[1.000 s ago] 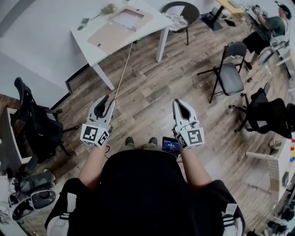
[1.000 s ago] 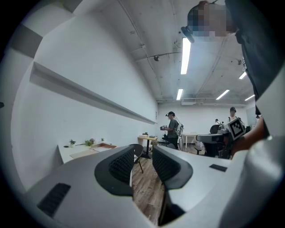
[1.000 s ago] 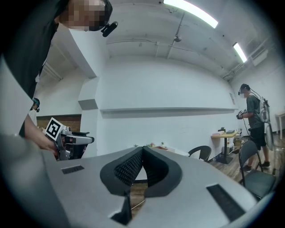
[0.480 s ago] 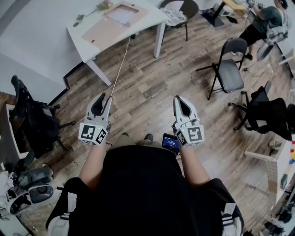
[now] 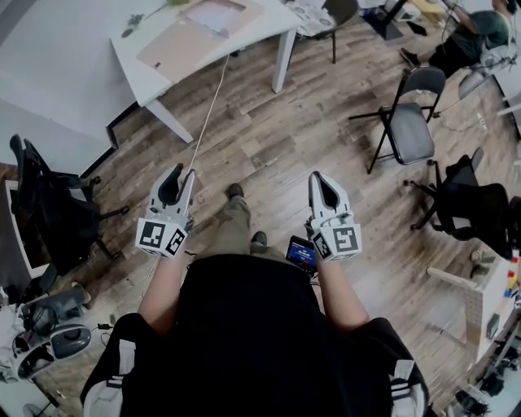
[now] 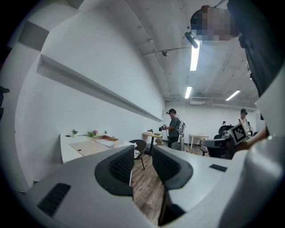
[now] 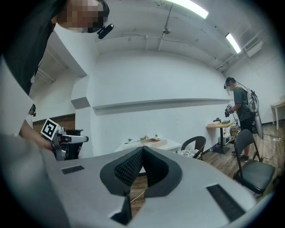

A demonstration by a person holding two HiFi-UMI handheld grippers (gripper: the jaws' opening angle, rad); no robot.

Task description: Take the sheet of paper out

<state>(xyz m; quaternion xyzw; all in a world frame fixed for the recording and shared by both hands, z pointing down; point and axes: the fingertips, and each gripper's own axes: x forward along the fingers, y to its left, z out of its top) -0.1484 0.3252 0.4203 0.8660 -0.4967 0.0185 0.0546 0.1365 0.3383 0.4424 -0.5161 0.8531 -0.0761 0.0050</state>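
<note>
I hold both grippers low over wood floor [image 5: 269,138]. Left gripper [image 5: 181,174] fingers spread, narrow gap, nothing between. Right gripper [image 5: 320,177] fingers pressed together at tips, empty. Sheet of paper [image 5: 216,14] lies on white table [image 5: 122,49] at 11 o'clock, beside brown board [image 5: 175,46], well apart from both grippers.

white left gripper [image 5: 183,173], white table [image 5: 140,77], brown plank floor [image 5: 269,138], black chair [image 5: 409,138]

White table [image 5: 130,73] bears flat brown cardboard [image 5: 175,45]
</note>
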